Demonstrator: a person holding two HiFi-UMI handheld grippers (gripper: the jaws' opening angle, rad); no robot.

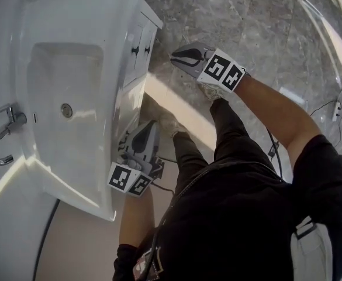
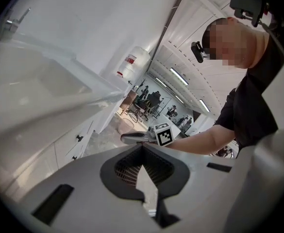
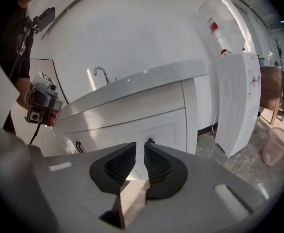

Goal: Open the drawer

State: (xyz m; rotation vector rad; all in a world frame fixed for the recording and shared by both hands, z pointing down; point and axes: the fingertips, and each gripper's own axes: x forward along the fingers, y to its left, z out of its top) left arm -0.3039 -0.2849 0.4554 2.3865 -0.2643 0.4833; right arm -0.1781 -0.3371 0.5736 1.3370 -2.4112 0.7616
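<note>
The right gripper view shows the white panelled drawer [image 3: 154,123] with its small dark knob [image 3: 150,141] fully closed under the white tabletop [image 3: 146,79], just ahead of the right gripper [image 3: 140,146], whose empty fingers [image 3: 157,167] stand slightly apart, while the left gripper [image 2: 142,147] is pinched together on nothing, so all the pulling remains.

Grippers: two, left gripper [image 1: 149,124] and right gripper [image 1: 174,55]. Washbasin [image 1: 42,69]: one. Tap [image 1: 4,136]: one. Cabinet [image 3: 146,125]: one. Water dispenser [image 3: 236,101]: one. Waste bin [image 3: 277,147]: one.

Cabinet knob [image 3: 151,141] partly hidden behind right gripper [image 3: 140,148] tips; bkgd figures [image 2: 154,100] too small.
</note>
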